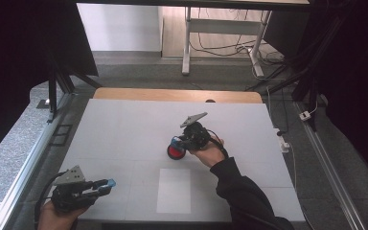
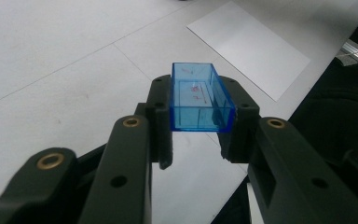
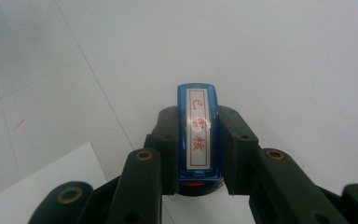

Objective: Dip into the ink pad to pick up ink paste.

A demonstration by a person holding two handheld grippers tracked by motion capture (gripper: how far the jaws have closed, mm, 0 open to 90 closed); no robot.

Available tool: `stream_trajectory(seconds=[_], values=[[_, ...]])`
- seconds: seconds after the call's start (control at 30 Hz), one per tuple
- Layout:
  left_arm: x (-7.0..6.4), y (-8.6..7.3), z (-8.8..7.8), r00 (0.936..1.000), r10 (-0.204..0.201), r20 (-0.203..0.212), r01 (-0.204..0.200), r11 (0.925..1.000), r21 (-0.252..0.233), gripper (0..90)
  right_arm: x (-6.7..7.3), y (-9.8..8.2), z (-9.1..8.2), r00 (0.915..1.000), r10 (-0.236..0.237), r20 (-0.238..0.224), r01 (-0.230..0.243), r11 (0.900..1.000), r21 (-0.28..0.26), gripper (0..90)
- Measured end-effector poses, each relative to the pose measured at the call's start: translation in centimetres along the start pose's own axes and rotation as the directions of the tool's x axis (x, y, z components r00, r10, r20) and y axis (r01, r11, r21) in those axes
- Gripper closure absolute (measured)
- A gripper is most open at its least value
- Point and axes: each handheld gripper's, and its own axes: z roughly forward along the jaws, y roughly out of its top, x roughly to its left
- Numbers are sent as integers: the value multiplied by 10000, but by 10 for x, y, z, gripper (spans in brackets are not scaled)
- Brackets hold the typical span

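The stamp (image 3: 199,135) is a small blue plastic body with a white label in red characters along its top, and under it a red part shows. In the high view it (image 1: 177,146) sits over a round red ink pad (image 1: 175,153) near the middle of the surface (image 1: 124,129); whether its face already touches the pad I cannot tell. The right gripper (image 3: 198,147) is clamped on the two long sides of the stamp, with the label left free between the jaws. I judge the stamp to be light and stiff, but its smooth plastic walls may slip, so a grip low on the flat long sides, as here, seems the safest. Too hard a squeeze could perhaps crack the thin shell.

The cap (image 2: 200,98) is a clear blue open box, thin-walled, with faint red ink marks inside. The left gripper (image 2: 196,135) is closed on its two long walls and holds it with the open side up, at the near left corner of the surface (image 1: 106,183). It looks very light and somewhat fragile, so gentle pressure fits it.

A white sheet of paper (image 1: 174,190) lies flat at the near edge, between the two hands.
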Motion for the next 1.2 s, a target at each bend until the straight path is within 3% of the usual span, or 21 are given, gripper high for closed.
stream_trajectory(seconds=[0.5,0.8,0.93,1.07,1.2], values=[[0,0,0,10000,9,2,-9,10000,29,683,5,2,12,9990,-227,374,205,9981,586,717],[0,0,1,10000,-23,-12,23,10000,80,683,23,8,17,9852,-1230,1196,1108,9884,1036,718],[0,0,1,10000,-47,1,47,9999,97,683,20,7,16,9896,-916,1112,807,9918,992,719],[1,0,1,9999,-108,9,108,9999,97,682,11,5,15,9975,-238,672,187,9969,764,719],[1,0,1,9999,-139,21,139,9998,126,682,1,1,14,9991,324,284,-338,9982,500,719]])
